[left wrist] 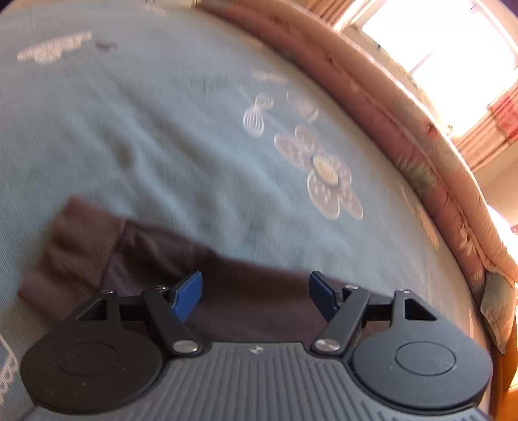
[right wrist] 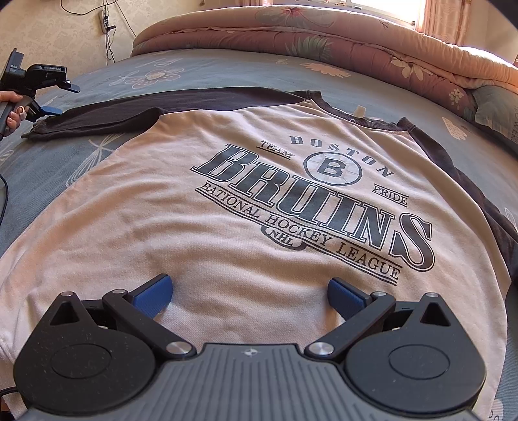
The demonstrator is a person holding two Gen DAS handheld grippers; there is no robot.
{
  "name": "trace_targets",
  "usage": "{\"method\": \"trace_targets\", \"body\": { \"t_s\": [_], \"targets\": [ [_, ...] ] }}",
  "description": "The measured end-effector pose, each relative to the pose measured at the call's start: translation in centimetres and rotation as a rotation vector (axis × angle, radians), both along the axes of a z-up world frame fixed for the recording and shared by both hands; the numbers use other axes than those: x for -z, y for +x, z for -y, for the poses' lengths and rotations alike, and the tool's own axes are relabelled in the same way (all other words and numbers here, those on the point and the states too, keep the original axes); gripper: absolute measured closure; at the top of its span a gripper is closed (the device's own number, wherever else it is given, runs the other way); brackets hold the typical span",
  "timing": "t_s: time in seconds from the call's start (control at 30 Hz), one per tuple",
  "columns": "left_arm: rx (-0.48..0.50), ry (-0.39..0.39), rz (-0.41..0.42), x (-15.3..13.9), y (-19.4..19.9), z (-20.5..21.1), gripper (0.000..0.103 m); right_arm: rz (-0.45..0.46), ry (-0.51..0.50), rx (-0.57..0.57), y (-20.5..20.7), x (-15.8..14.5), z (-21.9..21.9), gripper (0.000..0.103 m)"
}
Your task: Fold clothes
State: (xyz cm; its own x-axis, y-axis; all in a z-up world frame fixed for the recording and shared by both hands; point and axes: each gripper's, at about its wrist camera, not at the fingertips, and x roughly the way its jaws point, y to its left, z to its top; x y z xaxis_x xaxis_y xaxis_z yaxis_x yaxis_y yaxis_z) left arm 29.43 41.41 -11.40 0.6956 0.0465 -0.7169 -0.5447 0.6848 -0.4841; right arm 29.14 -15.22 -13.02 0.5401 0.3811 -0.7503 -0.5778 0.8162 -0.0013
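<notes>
A white raglan shirt (right wrist: pixel 200 226) with dark sleeves and a Boston Bruins print lies flat, face up, on the bed. My right gripper (right wrist: pixel 249 291) is open and empty just above the shirt's lower body. My left gripper (left wrist: pixel 255 291) is open over the dark left sleeve (left wrist: pixel 162 256), near its cuff (left wrist: pixel 71 246). In the right wrist view the left gripper (right wrist: pixel 53 110) shows at the far left, at the end of that sleeve (right wrist: pixel 97 119). The right sleeve (right wrist: pixel 479 194) runs off the right edge.
The bed has a grey-blue sheet with flower prints (left wrist: pixel 162 129). A rolled pink floral quilt (right wrist: pixel 323 35) lies along the far side. A bright window with curtains (left wrist: pixel 453 48) is behind it. A power strip and cables (right wrist: pixel 105 19) hang on the wall.
</notes>
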Motion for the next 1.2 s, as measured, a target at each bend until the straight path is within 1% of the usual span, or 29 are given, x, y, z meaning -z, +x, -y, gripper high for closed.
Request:
{"method": "trace_targets", "body": {
  "t_s": [0.07,0.1,0.13,0.23,0.27,0.33,0.4,0.47,0.53,0.6,0.63,0.7,0.73,0.77,0.8,0.83,0.87,0.9,0.97,1.0,1.03,1.07,1.1,1.13,1.17,1.2],
  "targets": [
    [0.019,-0.042,-0.025,-0.4,-0.4,0.2,0.029,0.001,-0.001,0.001,0.0,0.0,0.0,0.0],
    [0.021,-0.049,-0.014,-0.8,-0.7,0.1,0.029,0.001,0.0,0.001,0.0,0.0,0.0,0.0],
    [0.0,-0.002,0.0,-1.5,-0.9,-0.3,0.029,0.002,0.0,0.001,0.0,0.0,0.0,0.0],
    [-0.084,0.179,0.041,-3.5,-1.6,-1.4,0.029,0.002,0.0,0.0,0.0,0.0,0.0,0.0],
    [-0.12,0.234,0.023,-3.7,-1.7,-1.9,0.029,0.002,0.001,0.0,0.0,0.0,0.0,0.0],
    [-0.192,0.328,-0.054,-3.3,-2.3,-3.4,0.031,0.002,0.001,-0.002,0.0,0.0,0.0,0.0],
    [-0.236,0.378,-0.133,-2.0,-3.0,-4.9,0.031,0.002,0.003,-0.003,0.0,0.0,0.0,0.0],
    [-0.243,0.356,-0.164,-0.7,-3.7,-5.8,0.031,0.004,0.004,-0.004,0.0,0.0,0.0,0.0],
    [-0.221,0.374,-0.151,0.1,-4.1,-5.5,0.031,0.006,0.007,-0.005,0.0,0.0,0.0,0.0],
    [-0.177,0.402,-0.149,0.1,-4.1,-4.6,0.032,0.009,0.009,-0.006,0.0,0.1,0.0,0.0],
    [-0.147,0.413,-0.145,0.0,-4.1,-4.0,0.033,0.01,0.01,-0.006,0.0,0.1,0.0,0.0],
    [-0.055,0.422,-0.122,-0.3,-3.8,-2.6,0.037,0.012,0.011,-0.006,0.0,0.1,-0.1,0.0],
    [-0.011,0.426,-0.129,-0.2,-3.4,-1.9,0.04,0.013,0.011,-0.005,0.0,0.1,-0.1,0.0],
    [0.019,0.461,-0.153,-0.2,-3.1,-1.1,0.04,0.013,0.011,-0.004,0.0,0.1,-0.1,0.0],
    [0.045,0.504,-0.18,-0.2,-2.7,-0.3,0.048,0.014,0.01,-0.004,0.0,0.1,-0.1,0.0],
    [0.046,0.514,-0.181,-0.3,-2.7,0.1,0.055,0.014,0.009,-0.003,0.0,0.1,-0.1,0.0],
    [0.039,0.515,-0.175,-0.4,-2.7,0.4,0.067,0.014,0.007,-0.002,0.0,0.0,-0.1,0.0],
    [0.033,0.516,-0.169,-0.6,-2.7,0.7,0.069,0.013,0.006,-0.001,0.0,0.0,-0.1,0.0],
    [-0.055,0.544,-0.163,-1.0,-3.2,0.7,0.074,0.012,0.003,0.0,0.0,0.0,-0.1,0.0],
    [-0.124,0.51,-0.142,-1.1,-3.8,0.2,0.073,0.012,0.002,0.0,0.0,0.0,-0.1,0.0],
    [-0.198,0.462,-0.116,-1.3,-4.4,-0.5,0.071,0.012,0.002,-0.001,0.0,0.0,-0.1,0.0],
    [-0.272,0.413,-0.09,-1.4,-5.1,-1.3,0.061,0.011,0.001,0.0,0.0,0.0,-0.1,0.0],
    [-0.319,0.362,-0.086,-1.4,-5.5,-1.9,0.055,0.012,0.0,0.0,-0.1,0.0,-0.2,0.0],
    [-0.349,0.337,-0.104,-1.3,-5.7,-2.3,0.055,0.012,-0.001,0.0,-0.1,0.0,-0.2,0.0],
    [-0.352,0.347,-0.113,-1.4,-5.6,-2.3,0.05,0.012,-0.001,0.001,-0.1,0.0,-0.2,0.0],
    [-0.349,0.366,-0.119,-1.6,-5.3,-2.2,0.049,0.012,-0.001,0.001,-0.1,0.0,-0.2,0.0]
  ]
}}
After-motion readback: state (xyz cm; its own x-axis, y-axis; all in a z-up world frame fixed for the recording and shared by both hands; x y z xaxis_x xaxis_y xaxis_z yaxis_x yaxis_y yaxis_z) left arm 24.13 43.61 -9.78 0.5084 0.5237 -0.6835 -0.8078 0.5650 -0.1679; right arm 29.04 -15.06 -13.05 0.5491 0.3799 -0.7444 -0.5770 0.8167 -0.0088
